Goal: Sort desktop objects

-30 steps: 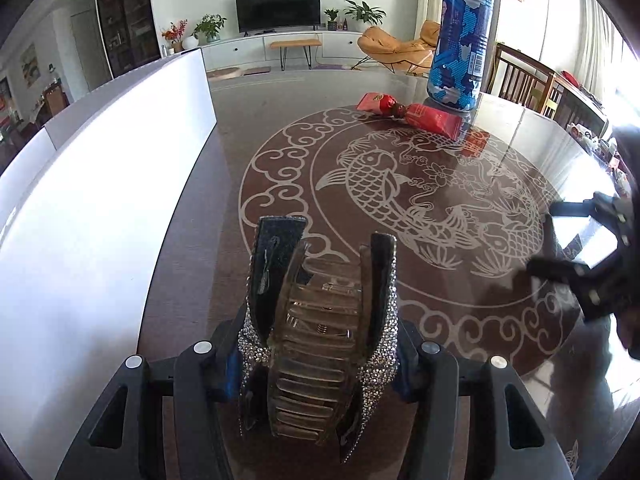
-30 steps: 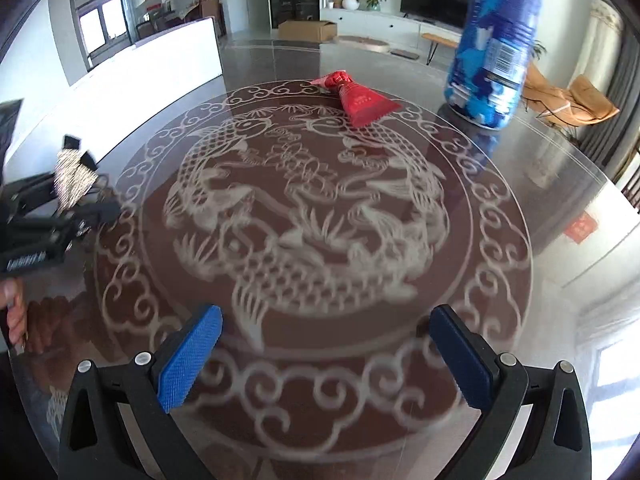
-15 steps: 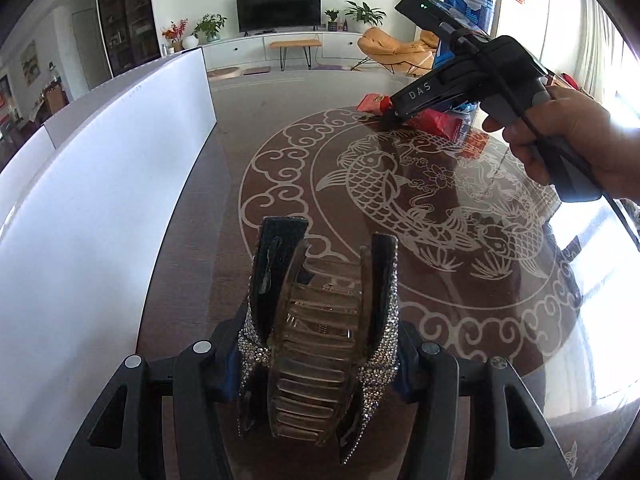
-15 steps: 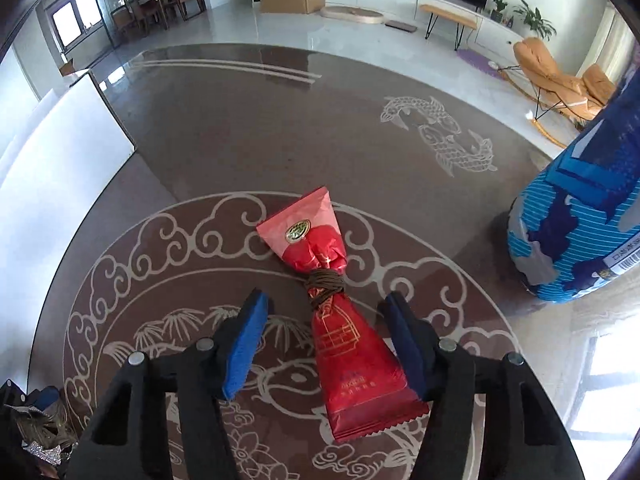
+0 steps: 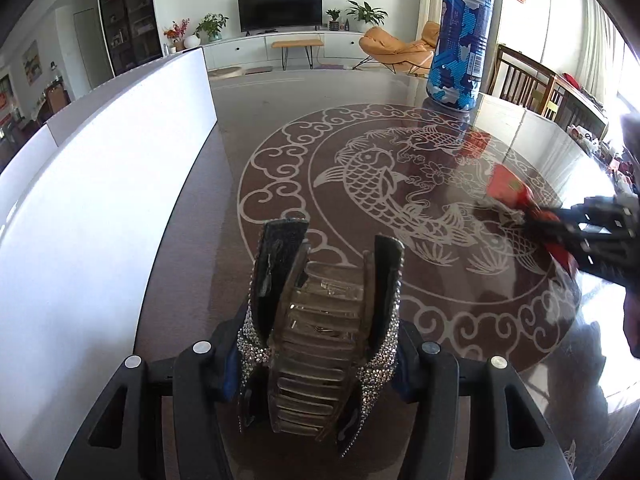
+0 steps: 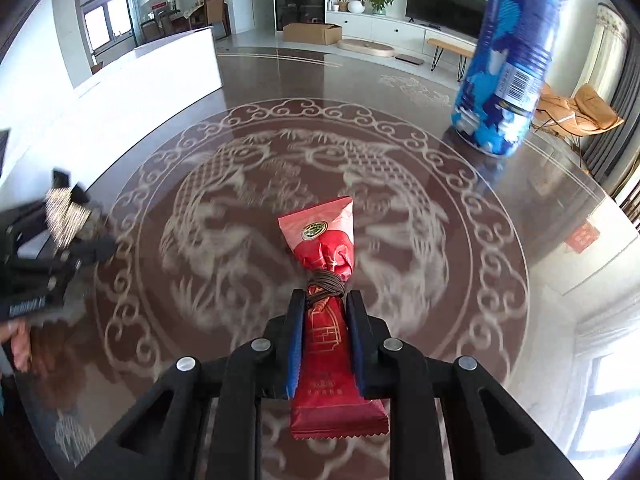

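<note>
The left gripper (image 5: pixel 326 344) is pinched onto a rhinestone-trimmed hair claw clip (image 5: pixel 320 320), its blue pads pressing the clip's handles from either side so that the clear toothed body and the two dark upright wings stand up between the fingers. It sits above the near rim of a glossy brown table (image 5: pixel 248 128) inlaid with a pale fish-and-cloud medallion (image 5: pixel 372 176), with a long white panel (image 5: pixel 100 208) running along the table's left side. The right gripper (image 6: pixel 323 320) is clamped on a red candy-style packet (image 6: pixel 326 364), gripping the lower body just below the brown cord (image 6: pixel 325 284) that ties its waist; the flared top with a round gold-green emblem points away from the camera, and the serrated bottom edge hangs toward it between the fingers. Whether the packet touches the tabletop cannot be told from either view. In the left wrist view that same packet shows at the right edge as a blurred red shape in dark fingers over the medallion's right side. A tall blue-and-white patterned bottle (image 6: pixel 508 60) stands upright on the far right part of the table, well apart from both grippers. In the right wrist view the left gripper and its sparkling clip appear blurred at the left edge, and part of a hand (image 6: pixel 18 344) shows below it.
</note>
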Available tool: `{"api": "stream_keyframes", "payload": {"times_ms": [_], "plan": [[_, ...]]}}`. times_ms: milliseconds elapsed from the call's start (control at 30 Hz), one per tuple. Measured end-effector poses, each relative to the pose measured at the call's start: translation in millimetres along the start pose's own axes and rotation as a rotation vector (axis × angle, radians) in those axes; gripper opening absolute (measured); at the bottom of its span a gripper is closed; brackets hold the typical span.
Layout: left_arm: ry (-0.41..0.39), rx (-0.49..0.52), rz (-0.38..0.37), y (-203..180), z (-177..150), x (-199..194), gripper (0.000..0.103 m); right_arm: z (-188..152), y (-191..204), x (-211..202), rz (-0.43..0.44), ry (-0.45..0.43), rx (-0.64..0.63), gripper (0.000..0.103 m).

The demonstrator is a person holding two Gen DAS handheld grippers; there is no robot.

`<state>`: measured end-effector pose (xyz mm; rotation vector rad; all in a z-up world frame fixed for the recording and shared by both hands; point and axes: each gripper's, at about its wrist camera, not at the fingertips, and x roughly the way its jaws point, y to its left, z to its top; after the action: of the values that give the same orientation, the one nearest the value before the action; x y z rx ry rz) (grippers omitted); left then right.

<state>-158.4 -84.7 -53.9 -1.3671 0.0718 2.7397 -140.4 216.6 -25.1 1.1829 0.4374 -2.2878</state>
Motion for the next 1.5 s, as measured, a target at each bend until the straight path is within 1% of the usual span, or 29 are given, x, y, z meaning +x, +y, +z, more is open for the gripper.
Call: {"api": "stream_keyframes", "payload": {"times_ms": [67,167,267,333,367,400,433,467,500,533,567,600,667,767,967,1033,1067,1100,1200,1267,1333,1367,1400,1433,1467,1500], "plan": [[0.0,0.008,-0.004,-10,-10,-8,0.055,-34,5,-22,-0.004,-0.026,0.016,0.021],[-0.001,0.035,-0.022,-36,-28,-20,0.055,-71,5,-48,-0.013,-0.055,0.038,0.021],[-0.001,0.068,-0.043,-61,-41,-31,0.056,-92,2,-64,-0.03,-0.077,0.041,0.022],[-0.001,0.073,-0.033,-70,-45,-34,0.058,-99,-4,-67,-0.034,-0.08,0.066,0.028],[0.002,0.061,-0.02,-70,-45,-34,0.062,-101,-8,-69,-0.03,-0.074,0.084,0.037],[0.014,0.043,-0.011,-67,-44,-32,0.08,-100,-12,-70,-0.027,-0.076,0.106,0.047],[0.035,0.024,-0.009,-63,-43,-28,0.099,-99,-16,-71,-0.028,-0.073,0.125,0.05],[0.05,0.01,-0.014,-60,-42,-25,0.103,-101,-15,-72,-0.026,-0.074,0.131,0.054],[0.053,0.009,-0.019,-59,-42,-24,0.103,-100,-16,-72,-0.027,-0.071,0.132,0.059],[0.056,0.017,-0.016,-61,-43,-24,0.103,-99,-15,-71,-0.038,-0.068,0.129,0.061],[0.058,0.028,-0.012,-63,-43,-23,0.103,-98,-13,-69,-0.047,-0.059,0.123,0.069],[0.058,0.034,-0.014,-65,-44,-23,0.103,-98,-12,-68,-0.057,-0.048,0.116,0.083],[0.058,0.037,-0.017,-65,-44,-23,0.103,-98,-13,-64,-0.066,-0.027,0.131,0.095],[0.057,0.036,-0.017,-65,-44,-23,0.103,-98,-14,-62,-0.074,-0.013,0.138,0.103],[0.066,0.04,-0.024,-65,-42,-22,0.103,-98,-14,-62,-0.073,-0.011,0.139,0.103],[0.096,0.064,-0.04,-65,-38,-20,0.103,-96,-14,-61,-0.065,0.007,0.129,0.103],[0.127,0.091,-0.056,-66,-34,-18,0.103,-94,-14,-59,-0.057,0.025,0.12,0.103],[0.17,0.12,-0.072,-66,-28,-15,0.103,-91,-15,-58,-0.046,0.059,0.108,0.103],[0.292,0.158,-0.115,-66,-13,-7,0.103,-74,-18,-50,0.002,0.233,0.048,0.103],[0.329,0.175,-0.156,-70,-3,-6,0.103,-65,-19,-44,0.027,0.345,0.017,0.102],[0.331,0.227,-0.139,-81,7,-7,0.103,-57,-20,-42,0.039,0.418,-0.002,0.091],[0.329,0.258,-0.125,-88,12,-7,0.103,-52,-20,-42,0.044,0.442,-0.008,0.082],[0.331,0.284,-0.118,-95,15,-6,0.103,-49,-20,-41,0.052,0.465,-0.008,0.078],[0.336,0.303,-0.115,-101,18,-4,0.103,-47,-20,-40,0.053,0.481,-0.007,0.076],[0.34,0.318,-0.113,-106,20,-1,0.103,-45,-19,-40,0.043,0.488,-0.015,0.067],[0.342,0.329,-0.112,-111,21,0,0.103,-43,-18,-41,0.034,0.488,-0.022,0.054]]}}
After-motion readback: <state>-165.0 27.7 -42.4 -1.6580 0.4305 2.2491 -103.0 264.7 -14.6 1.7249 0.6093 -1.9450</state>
